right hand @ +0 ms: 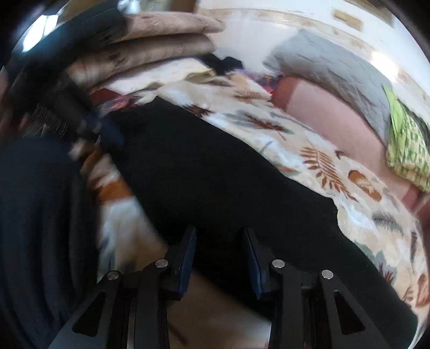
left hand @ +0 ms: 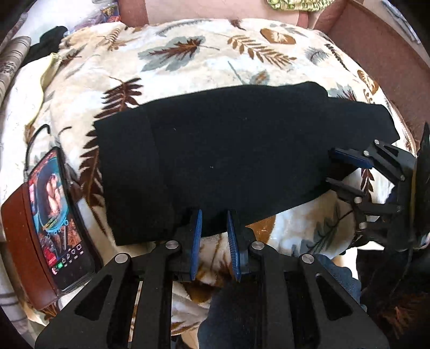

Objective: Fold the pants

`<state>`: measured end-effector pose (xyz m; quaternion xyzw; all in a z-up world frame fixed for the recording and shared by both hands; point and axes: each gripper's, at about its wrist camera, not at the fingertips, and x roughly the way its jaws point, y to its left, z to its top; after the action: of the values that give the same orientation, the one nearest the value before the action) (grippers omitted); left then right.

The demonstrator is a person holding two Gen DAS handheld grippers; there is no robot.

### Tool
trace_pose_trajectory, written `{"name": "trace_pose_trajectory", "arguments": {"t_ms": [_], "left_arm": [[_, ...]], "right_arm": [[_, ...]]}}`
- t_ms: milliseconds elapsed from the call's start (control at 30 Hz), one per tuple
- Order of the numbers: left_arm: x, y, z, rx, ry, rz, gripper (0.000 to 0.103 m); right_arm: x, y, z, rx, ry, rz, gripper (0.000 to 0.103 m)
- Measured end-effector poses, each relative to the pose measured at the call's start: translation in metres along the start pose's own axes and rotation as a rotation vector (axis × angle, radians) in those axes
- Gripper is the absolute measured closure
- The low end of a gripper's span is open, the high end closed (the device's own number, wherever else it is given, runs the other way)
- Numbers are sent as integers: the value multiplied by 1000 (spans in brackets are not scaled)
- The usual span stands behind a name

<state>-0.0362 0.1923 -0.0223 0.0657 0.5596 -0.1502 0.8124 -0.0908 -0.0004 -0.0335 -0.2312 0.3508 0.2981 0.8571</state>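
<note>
Black fabric pants (left hand: 236, 150) lie flat across the cream leaf-print fleece blanket (left hand: 188, 64), long axis running left-right in the left wrist view. Left gripper (left hand: 214, 224) sits at the pants' near edge, jaws apart, tips over the fabric edge. Right gripper (left hand: 340, 169) is at the pants' right end, jaws apart straddling the fabric edge. Lit rectangular smartphone (left hand: 57, 214) lies on a brown leather wallet case (left hand: 24, 241), left of the pants, apart from them. Pink upholstered sofa back (left hand: 215, 10) stands behind the blanket. Yellow-green patterned cloth (right hand: 405, 145) rests on it, far right.
</note>
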Motion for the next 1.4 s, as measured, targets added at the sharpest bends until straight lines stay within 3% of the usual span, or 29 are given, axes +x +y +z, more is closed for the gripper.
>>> {"name": "trace_pose_trajectory", "arguments": {"t_ms": [67, 133, 167, 200, 233, 300, 367, 400, 467, 533, 567, 600, 633, 667, 700, 733, 867, 900, 967, 1033, 1100, 1167, 1233, 1400], "left_arm": [[-11, -6, 5, 4, -29, 17, 85], [-21, -14, 17, 0, -65, 15, 85], [-25, -20, 25, -1, -83, 5, 85], [-27, -27, 34, -7, -94, -8, 84], [-27, -31, 40, -18, -97, -20, 82], [-21, -48, 57, -71, -88, -100, 75], [-13, -63, 68, -125, -85, -177, 75], [-9, -70, 73, -152, -88, -205, 75], [6, -88, 83, -208, -85, -229, 70], [25, -107, 86, -231, -90, -189, 59], [39, -117, 84, -246, -86, -152, 51], [53, -124, 79, -257, -73, -121, 49], [61, -129, 73, -251, -111, -72, 49], [56, -140, 67, -216, -183, -12, 48], [52, -149, 67, -186, -191, 35, 48], [49, -153, 67, -184, -197, 50, 48], [36, -147, 71, -272, -273, 5, 48], [36, -148, 77, -282, -281, -6, 48], [40, -150, 91, -294, -257, -40, 48], [49, -155, 101, -281, -239, -66, 48], [64, -161, 97, -255, -234, -79, 39], [65, -164, 88, -232, -278, -64, 39], [63, -167, 88, -216, -271, -53, 38], [63, -158, 87, -268, -284, -110, 37]], "right_arm": [[-10, -15, 6, 95, -7, 43, 69], [-27, -25, 18, 150, -92, -4, 67], [-32, -27, 22, 156, -131, -27, 64], [-31, -27, 23, 163, -145, -39, 51], [-24, -28, 21, 166, -127, -41, 41], [10, -25, 6, 182, 59, -29, 41], [-14, -38, -8, 286, -41, 48, 42], [-22, -46, -11, 316, -49, 52, 42], [-47, -70, -21, 350, -96, -85, 42], [-67, -103, -40, 412, -139, -214, 39], [-68, -119, -51, 448, -114, -249, 39], [-61, -135, -64, 486, -48, -256, 39], [-46, -152, -82, 528, 63, -218, 39], [-48, -164, -98, 565, 44, -122, 42], [-67, -170, -106, 591, -33, -104, 43], [-78, -173, -109, 611, -29, -139, 43], [-135, -191, -137, 690, -188, -263, 37], [-132, -198, -150, 728, -157, -256, 37], [-112, -213, -174, 819, -39, -184, 46], [-131, -211, -178, 844, -128, -215, 51], [-154, -208, -179, 847, -181, -243, 50], [-167, -203, -189, 874, -203, -222, 48], [-167, -204, -203, 933, -213, -174, 48], [-152, -227, -239, 1153, -264, -71, 48]]}}
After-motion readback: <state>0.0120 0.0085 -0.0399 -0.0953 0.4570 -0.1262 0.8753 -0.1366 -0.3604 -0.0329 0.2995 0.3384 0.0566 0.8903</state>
